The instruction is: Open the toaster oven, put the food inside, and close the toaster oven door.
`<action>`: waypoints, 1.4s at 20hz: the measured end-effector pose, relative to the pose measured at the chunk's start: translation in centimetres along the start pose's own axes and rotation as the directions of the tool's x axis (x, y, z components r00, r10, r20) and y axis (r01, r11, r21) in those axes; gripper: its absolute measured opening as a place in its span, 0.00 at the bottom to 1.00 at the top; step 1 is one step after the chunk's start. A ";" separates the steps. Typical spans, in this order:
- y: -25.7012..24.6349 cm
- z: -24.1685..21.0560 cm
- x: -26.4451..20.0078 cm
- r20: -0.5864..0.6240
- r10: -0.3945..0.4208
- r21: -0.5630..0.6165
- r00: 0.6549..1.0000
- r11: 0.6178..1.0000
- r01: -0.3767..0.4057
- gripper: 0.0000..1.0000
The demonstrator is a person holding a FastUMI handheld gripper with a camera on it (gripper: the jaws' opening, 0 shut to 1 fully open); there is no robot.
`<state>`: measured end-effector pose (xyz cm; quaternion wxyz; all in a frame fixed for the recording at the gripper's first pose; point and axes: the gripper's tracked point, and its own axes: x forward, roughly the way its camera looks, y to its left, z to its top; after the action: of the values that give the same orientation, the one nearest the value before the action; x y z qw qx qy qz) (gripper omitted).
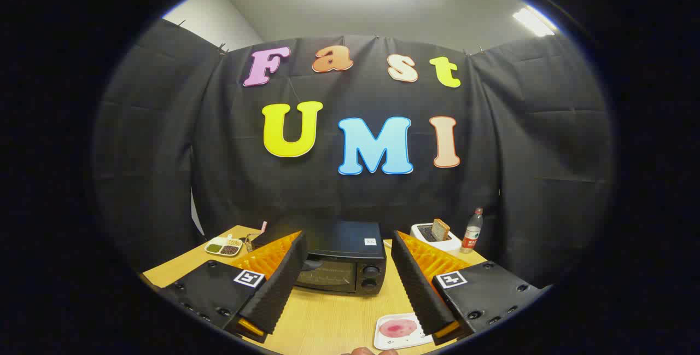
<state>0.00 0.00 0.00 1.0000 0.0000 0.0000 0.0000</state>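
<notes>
Hand-held gripper (350,284) spread wide over the tabletop (328,316), holding nothing.
The black toaster oven (342,265) sits beyond the fingers, between them, door shut and facing near, long axis left to right; its top label is too small to read. The white plate with pink food (398,330) lies near, touching the right finger (421,284).

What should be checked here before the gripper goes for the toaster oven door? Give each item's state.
1. Gripper open, holding nothing: ok.
2. Toaster oven ahead, beyond the fingers: ok.
3. Oven door shut, so opening comes first: ok.
4. Door handle in sight: cannot tell, the left finger covers that side.
5. Food ready: the white plate with a pink item lies by the right finger: ok.
</notes>
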 end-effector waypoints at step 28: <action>0.4 -0.6 1.8 -0.073 -0.017 0.047 0.997 0.999 0.021 0.98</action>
<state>1.80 0.44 -0.63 0.9990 0.0239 0.0361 -0.0095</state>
